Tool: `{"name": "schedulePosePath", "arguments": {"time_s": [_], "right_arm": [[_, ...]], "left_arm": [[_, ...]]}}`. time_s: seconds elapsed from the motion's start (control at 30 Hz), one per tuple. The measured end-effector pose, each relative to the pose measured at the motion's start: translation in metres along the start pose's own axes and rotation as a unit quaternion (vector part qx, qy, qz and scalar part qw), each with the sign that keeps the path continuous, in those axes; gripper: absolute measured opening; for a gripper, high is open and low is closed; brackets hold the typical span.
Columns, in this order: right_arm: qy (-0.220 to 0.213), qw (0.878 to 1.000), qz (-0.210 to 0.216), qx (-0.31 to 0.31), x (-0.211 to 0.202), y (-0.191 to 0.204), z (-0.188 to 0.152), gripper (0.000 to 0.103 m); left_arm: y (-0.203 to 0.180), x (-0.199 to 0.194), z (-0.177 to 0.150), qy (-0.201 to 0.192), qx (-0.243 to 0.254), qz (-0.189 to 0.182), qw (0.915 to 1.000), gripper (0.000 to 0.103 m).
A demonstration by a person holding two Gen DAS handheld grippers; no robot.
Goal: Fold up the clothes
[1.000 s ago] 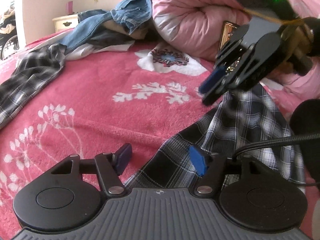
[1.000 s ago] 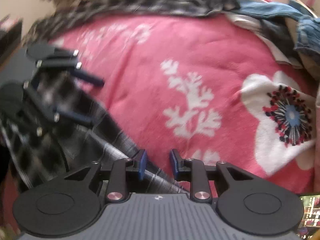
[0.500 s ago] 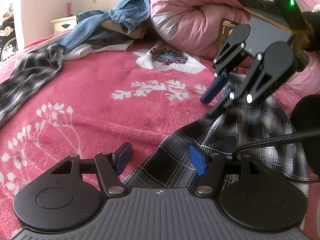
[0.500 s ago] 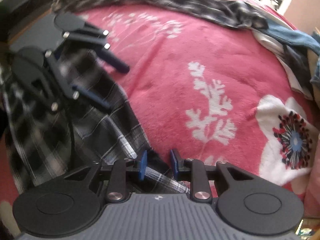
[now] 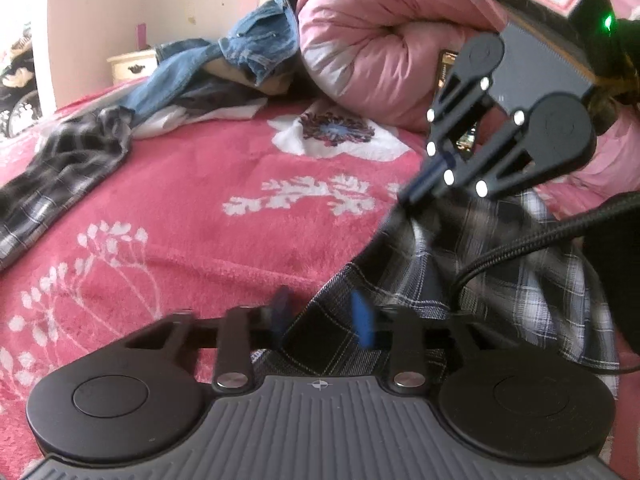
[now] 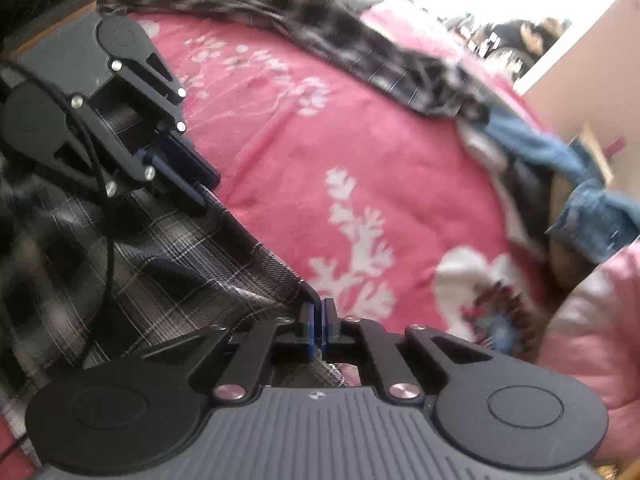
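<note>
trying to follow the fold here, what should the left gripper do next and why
Probably close the left gripper on the plaid shirt edge. Its jaws stand open around that edge, while the right gripper is shut on the same edge further along. With both ends held, the shirt could be lifted and spread over the pink blanket.

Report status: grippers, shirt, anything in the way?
Right gripper shut on plaid shirt edge. Left gripper open, straddling the shirt's edge, not gripping. Shirt lies rumpled on pink blanket. Jeans and another plaid garment heaped beyond, apart from it.
</note>
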State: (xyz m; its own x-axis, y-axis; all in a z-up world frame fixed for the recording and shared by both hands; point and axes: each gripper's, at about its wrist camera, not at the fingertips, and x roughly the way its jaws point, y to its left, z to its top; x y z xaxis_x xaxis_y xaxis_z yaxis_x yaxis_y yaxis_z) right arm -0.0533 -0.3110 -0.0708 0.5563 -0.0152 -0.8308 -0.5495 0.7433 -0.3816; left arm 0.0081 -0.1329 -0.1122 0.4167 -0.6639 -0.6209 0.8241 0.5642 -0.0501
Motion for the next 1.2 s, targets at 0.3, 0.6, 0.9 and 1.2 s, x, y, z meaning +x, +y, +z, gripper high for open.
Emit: {"name": "schedulePosePath", "arguments": {"time_s": [0.3, 0.6, 0.9, 1.2], "right_arm": [[-0.009, 0.999, -0.048, 0.001, 0.039, 0.003, -0.006, 0.007], [-0.017, 0.924, -0.048, 0.38, -0.013, -0.087, -0.079, 0.042], [0.013, 0.798, 0.01, 0.602, -0.014, -0.119, -0.145, 0.055], [-0.166, 0.848, 0.065, 0.499, -0.081, -0.087, -0.13, 0.003]], "left_arm": [[0.001, 0.007, 0.008, -0.002, 0.015, 0.059, 0.9981, 0.007], [-0.006, 0.016, 0.002, 0.007, 0.042, 0.092, 0.9949, 0.009], [0.003, 0.013, 0.008, 0.012, 0.0, 0.081, 0.9967, 0.014], [-0.002, 0.015, 0.007, 0.017, 0.005, 0.089, 0.9958, 0.014]]}}
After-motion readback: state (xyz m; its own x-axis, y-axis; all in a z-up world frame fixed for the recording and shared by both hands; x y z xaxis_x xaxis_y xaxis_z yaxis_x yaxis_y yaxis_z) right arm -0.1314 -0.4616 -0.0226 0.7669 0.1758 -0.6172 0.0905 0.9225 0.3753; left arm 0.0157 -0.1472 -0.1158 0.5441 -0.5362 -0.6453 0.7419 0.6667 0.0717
